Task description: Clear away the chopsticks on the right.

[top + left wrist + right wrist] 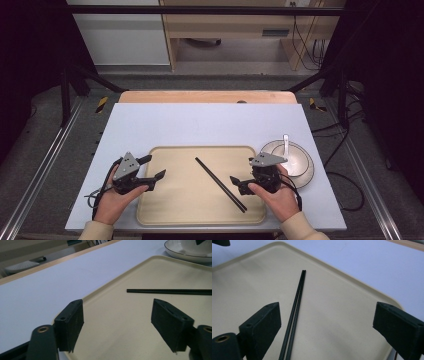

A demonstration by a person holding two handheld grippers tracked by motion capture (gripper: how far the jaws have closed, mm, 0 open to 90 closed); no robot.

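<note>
High view: two hands come in from the near edge, each holding a black two-jaw gripper level over the flat cream plastic tray with rounded corners [200, 210]. The left gripper [156, 167] hovers at the tray's left rim, jaws apart with nothing between them. The right gripper [236, 184] sits near the tray's right side, jaws spread wide and gripping nothing. One pair of thin, straight black chopsticks [220, 184] lies side by side, diagonally on the tray; in the right gripper view they run between its parted jaws, nearer one of them. One round white ribbed ceramic bowl [300, 167] holding one white spoon [286, 145] rests on the pale blue tabletop [200, 125], just beyond the right hand.
</note>
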